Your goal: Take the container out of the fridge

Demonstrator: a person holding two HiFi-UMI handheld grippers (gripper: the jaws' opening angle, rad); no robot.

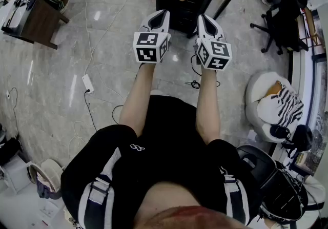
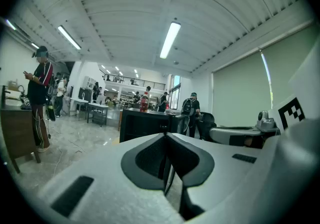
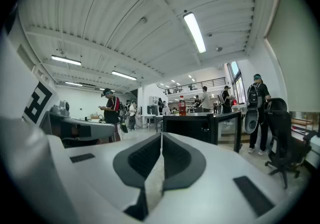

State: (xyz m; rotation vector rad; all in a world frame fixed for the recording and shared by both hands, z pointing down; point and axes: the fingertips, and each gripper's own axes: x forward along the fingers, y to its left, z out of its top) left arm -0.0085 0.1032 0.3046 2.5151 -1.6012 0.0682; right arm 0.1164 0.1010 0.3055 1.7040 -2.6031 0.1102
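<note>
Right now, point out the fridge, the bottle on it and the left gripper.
fridge point(image 3: 190, 129): right gripper view, its black front.
bottle point(image 3: 182, 106): right gripper view, its red body.
left gripper point(image 1: 162, 14): head view, between its fingertips.

The room is bright and evenly lit by long ceiling tubes point(image 2: 170, 40), with some daylight coming through a far window point(image 2: 175, 83). The polished floor point(image 1: 51, 95) throws back small white glare spots and carries only faint shadows. Both gripper views bend hard toward a black vignette at the rim. Up close, the left hand-held gripper point(image 2: 166, 135) and right hand-held gripper point(image 3: 161, 135) look soft, while the distance is sharper.
</note>
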